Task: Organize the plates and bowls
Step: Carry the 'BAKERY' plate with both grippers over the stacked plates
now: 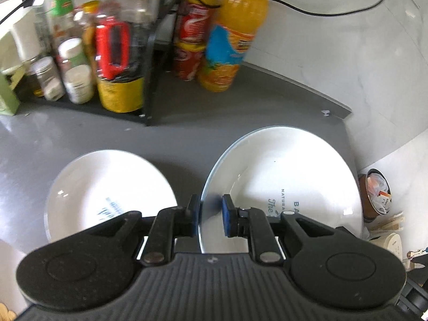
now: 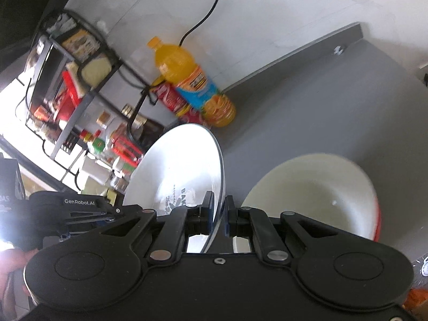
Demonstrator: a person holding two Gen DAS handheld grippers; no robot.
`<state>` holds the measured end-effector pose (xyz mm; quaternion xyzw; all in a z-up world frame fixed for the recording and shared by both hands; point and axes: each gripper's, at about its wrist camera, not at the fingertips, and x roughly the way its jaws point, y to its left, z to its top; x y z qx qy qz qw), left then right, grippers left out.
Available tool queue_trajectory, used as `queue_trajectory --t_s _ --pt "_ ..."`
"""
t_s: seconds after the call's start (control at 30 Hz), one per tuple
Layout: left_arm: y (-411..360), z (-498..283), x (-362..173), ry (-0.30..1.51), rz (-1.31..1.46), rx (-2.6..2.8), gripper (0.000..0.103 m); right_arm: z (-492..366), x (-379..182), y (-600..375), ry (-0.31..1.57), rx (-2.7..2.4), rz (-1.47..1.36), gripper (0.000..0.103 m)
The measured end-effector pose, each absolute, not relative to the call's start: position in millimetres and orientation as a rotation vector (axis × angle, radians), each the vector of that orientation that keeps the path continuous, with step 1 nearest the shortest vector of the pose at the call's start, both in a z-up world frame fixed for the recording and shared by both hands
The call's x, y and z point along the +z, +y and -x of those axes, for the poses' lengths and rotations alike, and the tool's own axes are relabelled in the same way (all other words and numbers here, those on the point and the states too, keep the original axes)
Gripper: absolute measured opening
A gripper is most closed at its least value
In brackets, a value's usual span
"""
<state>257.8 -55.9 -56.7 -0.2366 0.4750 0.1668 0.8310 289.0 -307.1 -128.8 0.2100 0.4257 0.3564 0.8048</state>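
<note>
My left gripper (image 1: 211,208) is shut on the left rim of a white plate (image 1: 283,182) with dark lettering, which is raised over the grey counter (image 1: 240,112). A second white plate (image 1: 107,195) lies on the counter to its left. My right gripper (image 2: 220,211) is shut on the right rim of a tilted white plate (image 2: 184,165) with similar lettering. The other gripper's black body (image 2: 80,206) shows by that plate's lower left edge. I cannot tell whether both grippers hold one plate. A cream bowl (image 2: 313,195) with a red outside sits to the right.
A black wire rack (image 1: 149,53) packed with jars and bottles stands at the back left. Red cans (image 1: 192,34) and an orange juice bottle (image 1: 235,34) stand beside it against the wall. The counter ends at the right, with a brown bin (image 1: 374,195) below.
</note>
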Motion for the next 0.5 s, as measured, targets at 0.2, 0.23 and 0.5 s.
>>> queue_trajectory --t_s 0.2,0.23,0.5 --pt "-32.6 -234.5 -61.9 0.999 0.537 0.377 0.016 -277.8 -129.8 -286.0 0.906 0.786 -0.425 0.008" --pt "-28.0 -232.1 -64.9 1.0 0.552 0.375 0.016 -276.9 -131.3 -281.5 0.908 0.785 -0.418 0.008" --pt "6.1 -219.5 -88.4 1.027 0.594 0.37 0.016 -277.0 -126.6 -253.1 0.932 0.762 -0.379 0.008"
